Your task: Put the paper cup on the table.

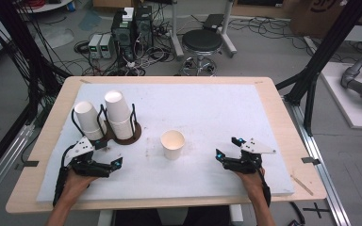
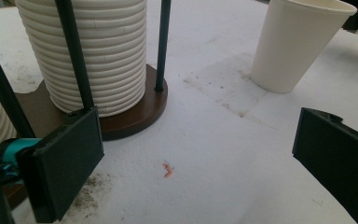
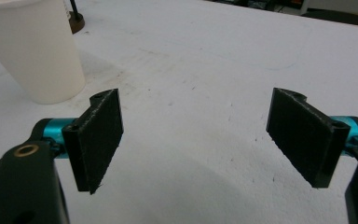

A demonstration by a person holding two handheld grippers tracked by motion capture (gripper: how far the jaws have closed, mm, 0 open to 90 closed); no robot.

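**Lone cup mid-counter, between two wide-open claws**

Single paper cup (image 1: pixel 172 144) upright, mouth up, long axis vertical, standing free near counter (image 1: pixel 273 117) centre on white mat. Nothing touching it. In high view: cup at roughly 1 o'clock from left claw (image 1: pixel 116 163), at roughly 10 o'clock from right claw (image 1: pixel 218 155). Right claw looks slightly nearer, though the margin is small; a judgement only. Both well apart from cup.

In right gripper view, cup (image 3: pixel 35 51) sits at 10–11 o'clock, beyond left jaw, outside the gap. In left gripper view, cup (image 2: pixel 298 42) at 1 o'clock, also off the jaw line.

Left claw: jaws spread wide, nothing between, resting low near mat. Right claw (image 3: pixel 193 135): jaws spread wide, empty, only bare mat in the gap.

Further out: cup holder (image 1: pixel 126 134) with brown round base and black rods at 10 o'clock from lone cup, carrying stacked cups (image 1: pixel 118 113) upside down; second stack (image 1: pixel 88 120) just beside it to the left. Left claw near holder base.

Likely next: swing whichever claw toward cup, square the jaws around its wall. Thin wall, easy to crush or tip.
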